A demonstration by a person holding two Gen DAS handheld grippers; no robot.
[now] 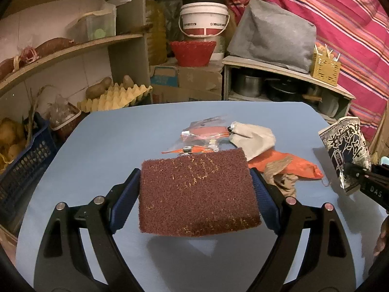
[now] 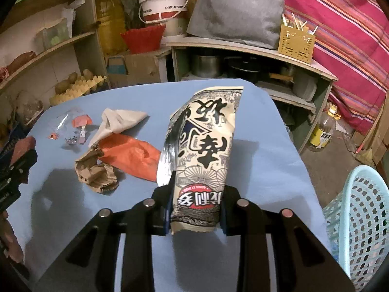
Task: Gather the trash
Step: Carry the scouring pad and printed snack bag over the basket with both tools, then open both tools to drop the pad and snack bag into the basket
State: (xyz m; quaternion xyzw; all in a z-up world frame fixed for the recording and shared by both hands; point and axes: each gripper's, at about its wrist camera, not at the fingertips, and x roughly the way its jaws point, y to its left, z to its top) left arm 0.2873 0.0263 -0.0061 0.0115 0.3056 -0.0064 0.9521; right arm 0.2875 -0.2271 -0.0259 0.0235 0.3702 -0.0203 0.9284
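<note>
My left gripper [image 1: 195, 177] is shut on a brown scouring pad [image 1: 197, 192] and holds it above the blue table [image 1: 109, 146]. My right gripper [image 2: 198, 189] is shut on a cream snack bag with black print [image 2: 206, 146], held upright above the table; the bag also shows in the left wrist view [image 1: 345, 153]. On the table lie an orange plastic bag [image 2: 131, 158], a crumpled brown paper [image 2: 96, 172], a beige cloth [image 2: 119, 121] and small clear and orange wrappers [image 2: 77, 126]. A light blue mesh basket [image 2: 359, 219] stands by the table's right edge.
Shelves with potatoes and egg trays [image 1: 109, 95] stand to the left. A low shelf with pots [image 2: 243, 65], a grey bag [image 2: 235, 12], a white bucket [image 2: 163, 2] and a red basket [image 2: 143, 36] stand behind the table. A bottle [image 2: 323, 129] stands on the floor at right.
</note>
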